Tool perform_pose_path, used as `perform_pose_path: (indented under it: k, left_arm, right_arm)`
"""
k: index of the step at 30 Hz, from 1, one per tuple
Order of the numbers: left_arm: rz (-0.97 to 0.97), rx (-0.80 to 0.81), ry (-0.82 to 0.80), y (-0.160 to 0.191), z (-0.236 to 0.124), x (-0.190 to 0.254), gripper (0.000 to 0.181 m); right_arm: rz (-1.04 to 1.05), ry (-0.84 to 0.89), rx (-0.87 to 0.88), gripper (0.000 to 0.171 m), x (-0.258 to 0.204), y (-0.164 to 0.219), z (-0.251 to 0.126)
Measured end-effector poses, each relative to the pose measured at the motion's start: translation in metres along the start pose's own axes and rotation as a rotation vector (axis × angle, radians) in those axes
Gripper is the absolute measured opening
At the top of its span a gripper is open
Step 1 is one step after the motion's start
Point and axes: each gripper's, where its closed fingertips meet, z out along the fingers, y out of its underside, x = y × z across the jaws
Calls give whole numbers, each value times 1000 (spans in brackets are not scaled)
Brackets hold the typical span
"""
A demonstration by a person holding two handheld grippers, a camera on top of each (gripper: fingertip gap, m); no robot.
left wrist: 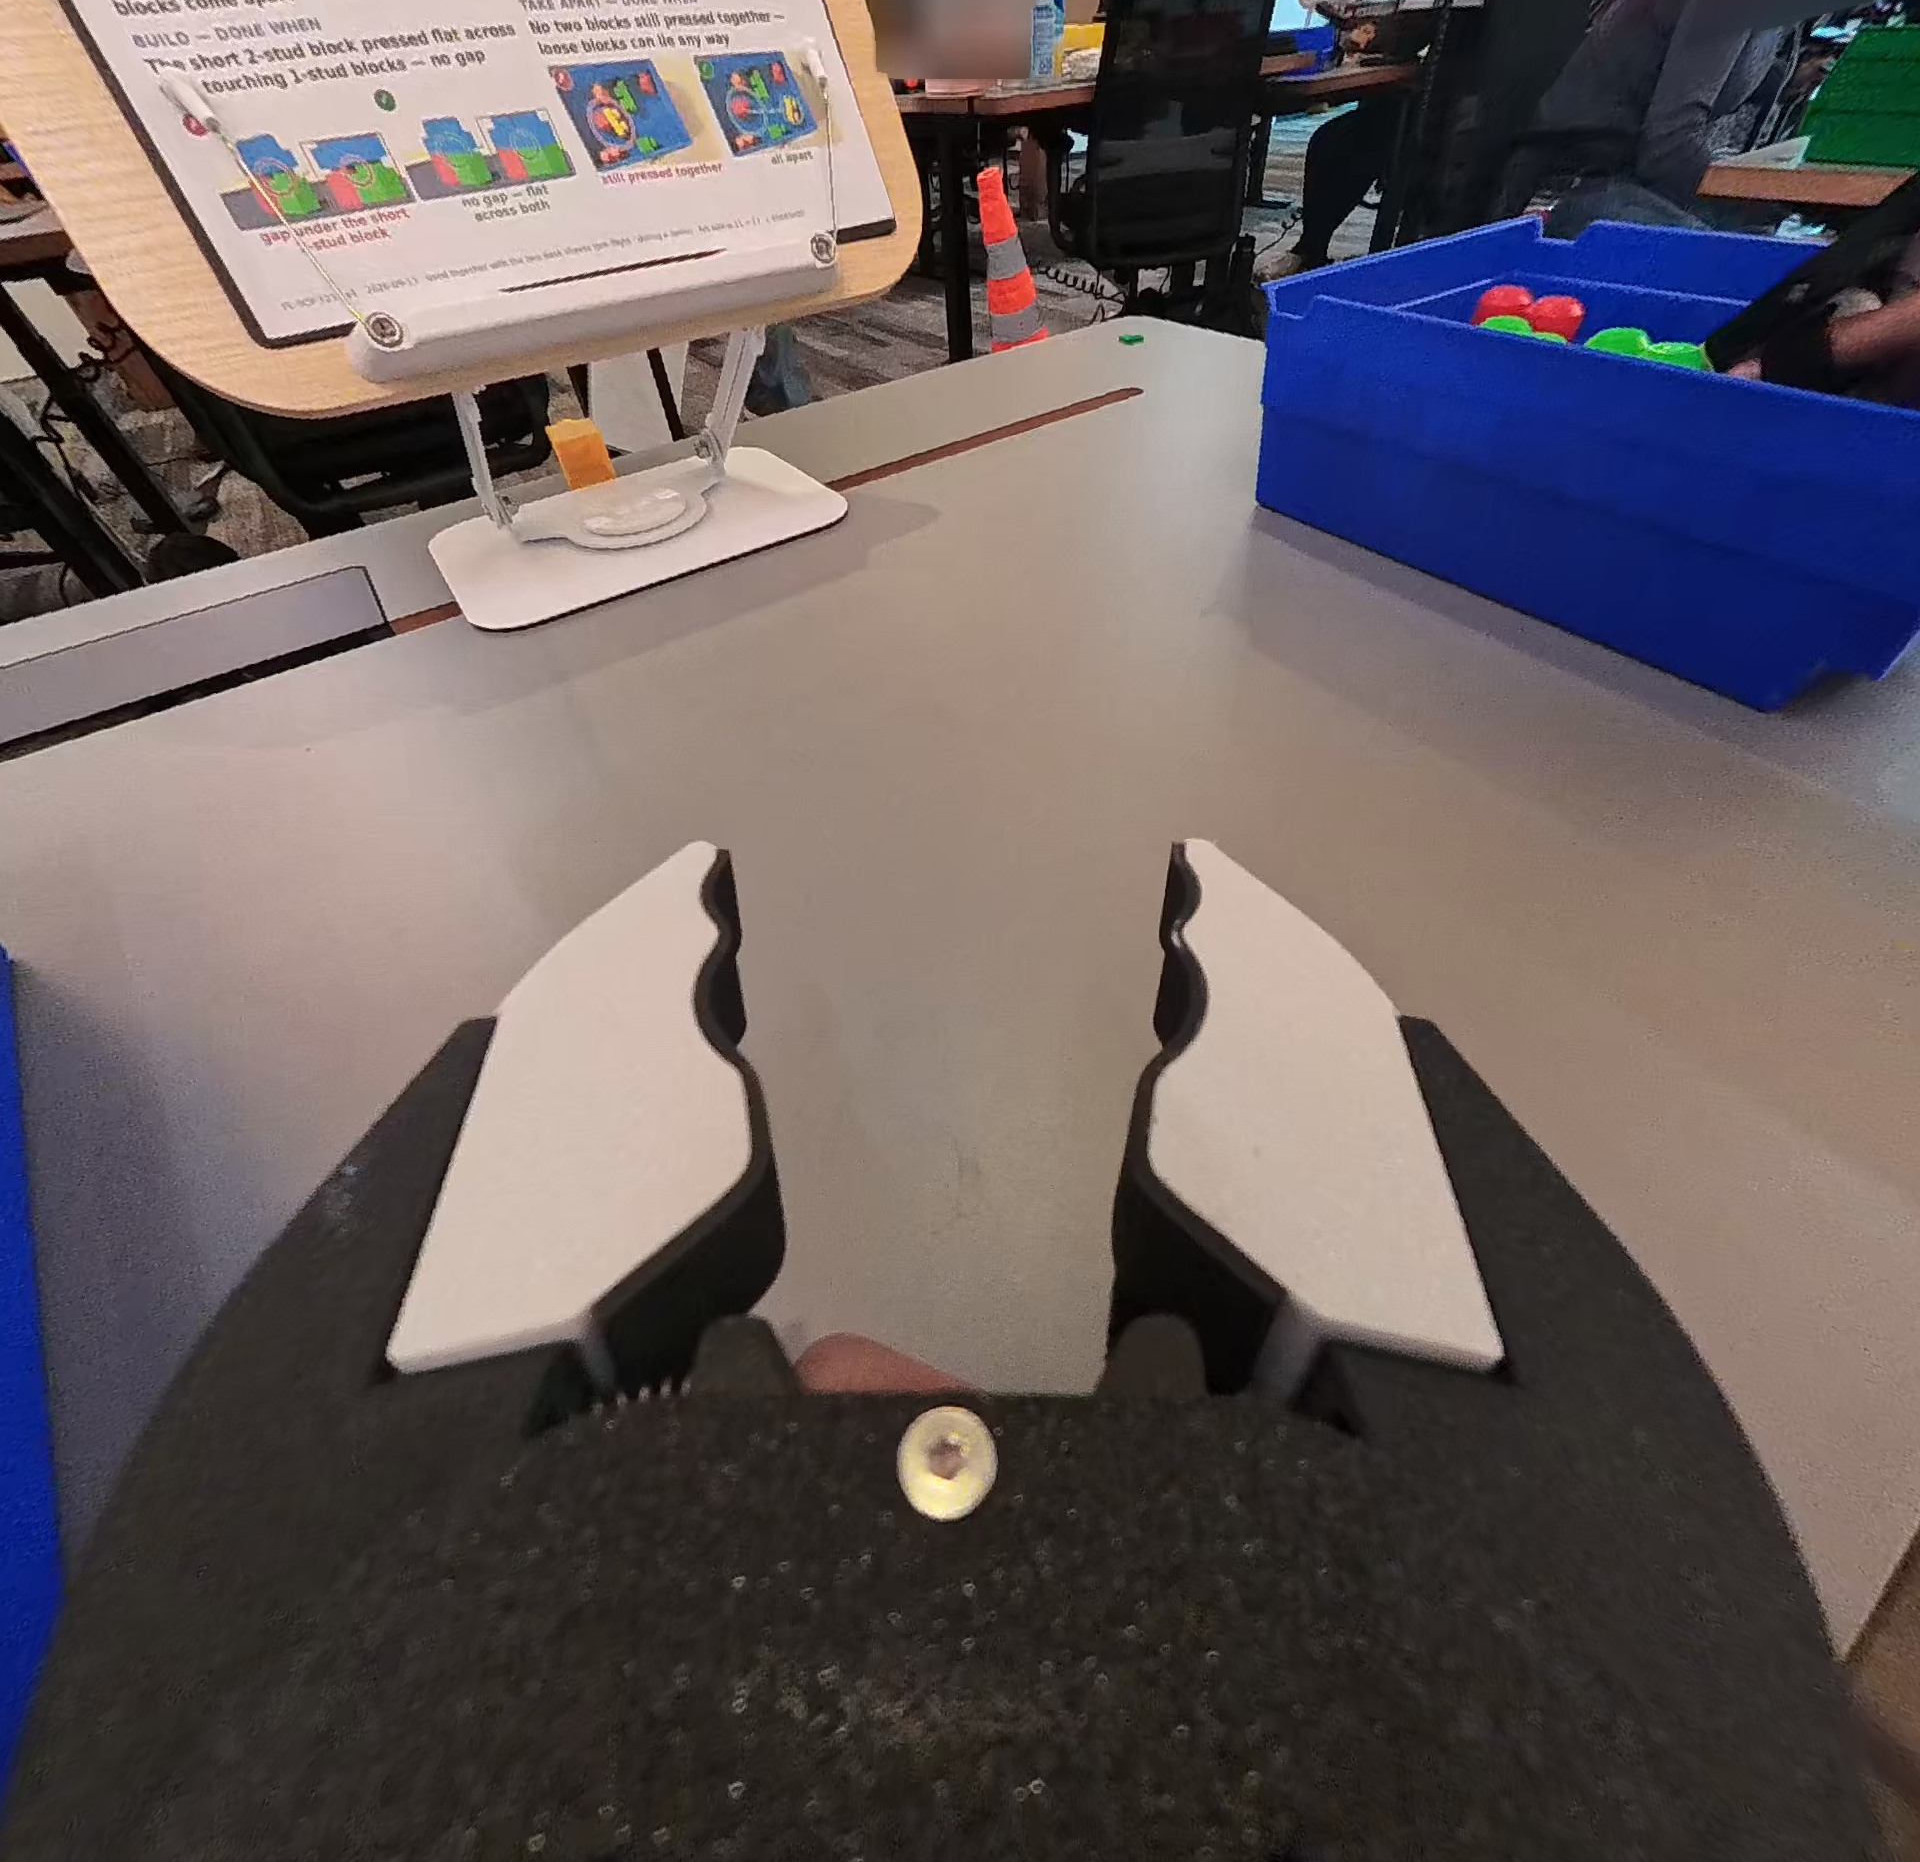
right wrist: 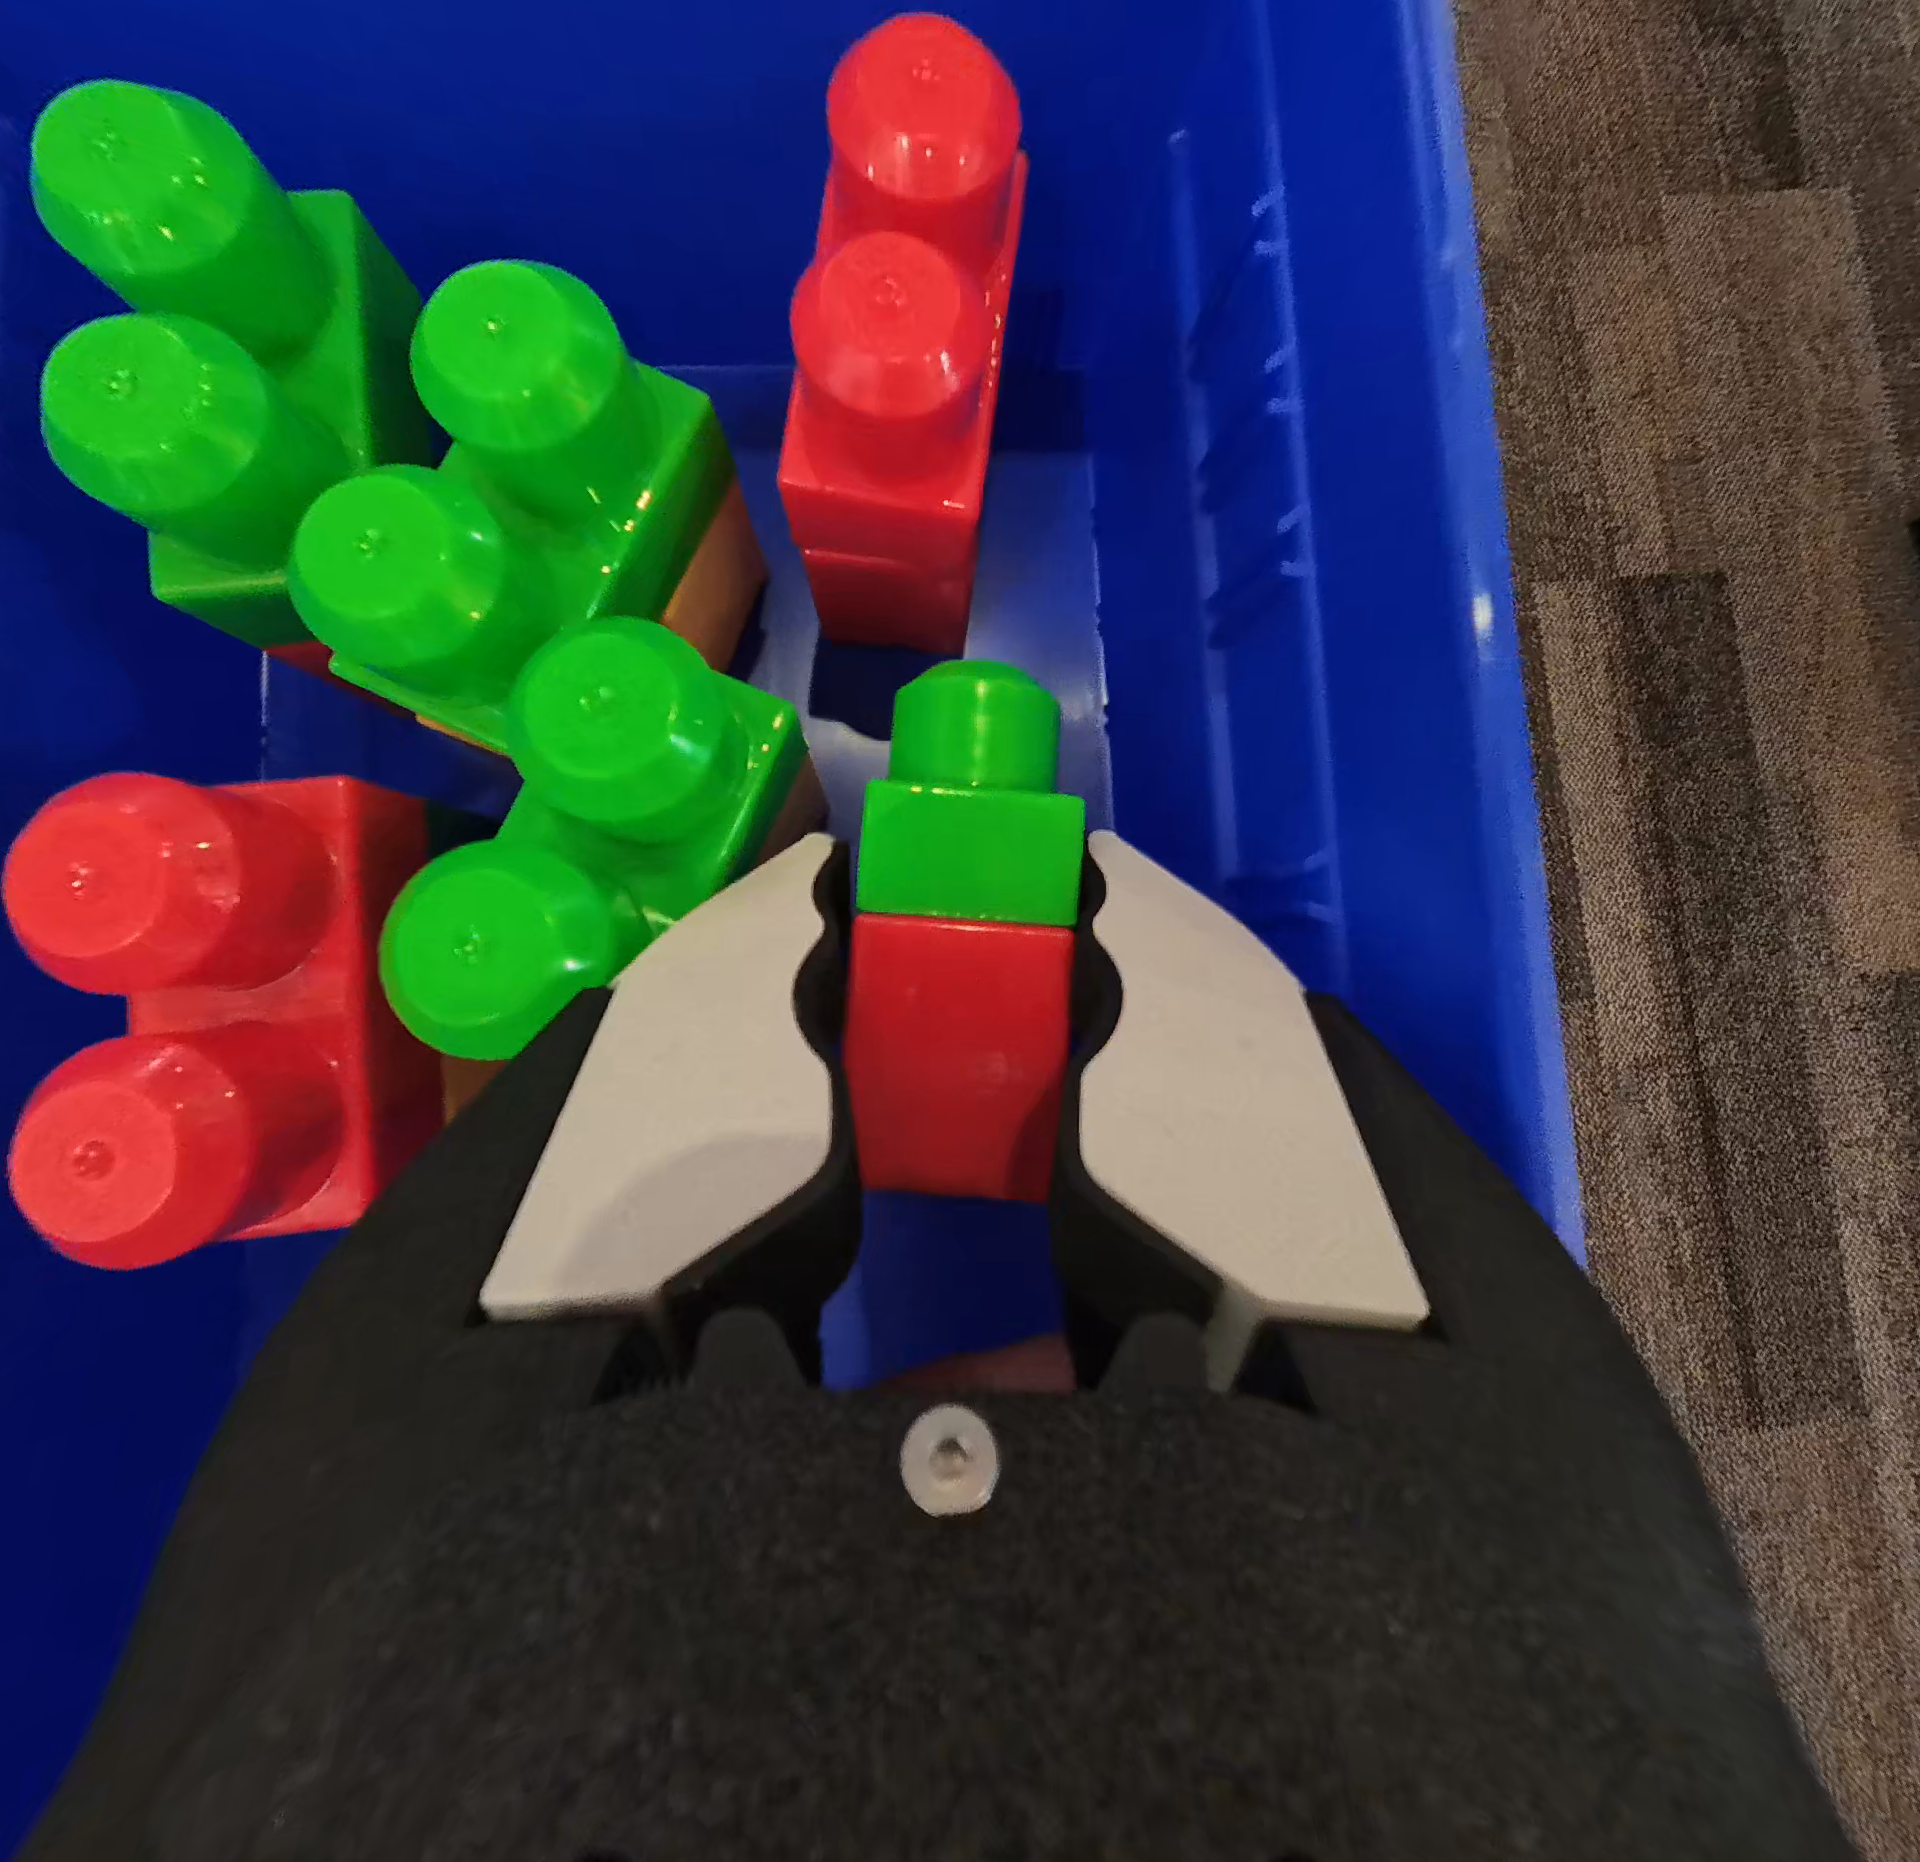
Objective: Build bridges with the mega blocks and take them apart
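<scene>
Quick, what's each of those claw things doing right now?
Left gripper: open, empty, above the grey table.
Right gripper: closed on a red and green block piece, inside the blue bin.

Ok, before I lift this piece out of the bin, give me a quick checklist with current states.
1. Right gripper shut on the red-and-green stacked plastic block piece: ok.
2. Grip sits on the red lower block; green top only at the fingertips: ok.
3. Neighbouring green two-stud block clear of the left finger: not ok, it touches or overlaps.
4. Blue plastic bin wall clear on the right: ok.
5. Left gripper open and empty over the grey table: ok.
6. Piece's full make-up: cannot tell.
</scene>
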Motion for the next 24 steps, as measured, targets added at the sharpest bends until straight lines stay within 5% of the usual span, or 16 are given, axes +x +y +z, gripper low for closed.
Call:
perform_pose_path:
  k: [8,14,19,24]
  left_arm:
    - [-14,-9,25,1,0,5,77]
    - [-38,-23,-13,1,0,-6,77]
    - [-67,-11,-92,0,-2,-20,74]
    - [-90,-6,-182,2,-9,-35,75]
  right_arm:
    - [-9,-7,52,56,-3,-7,-20]
    - [-87,31,327,60,-24,-52,-105]
    - [-216,-94,643,62,-118,-73,-180]
    - [-270,-228,862,73,-226,-46,-197]
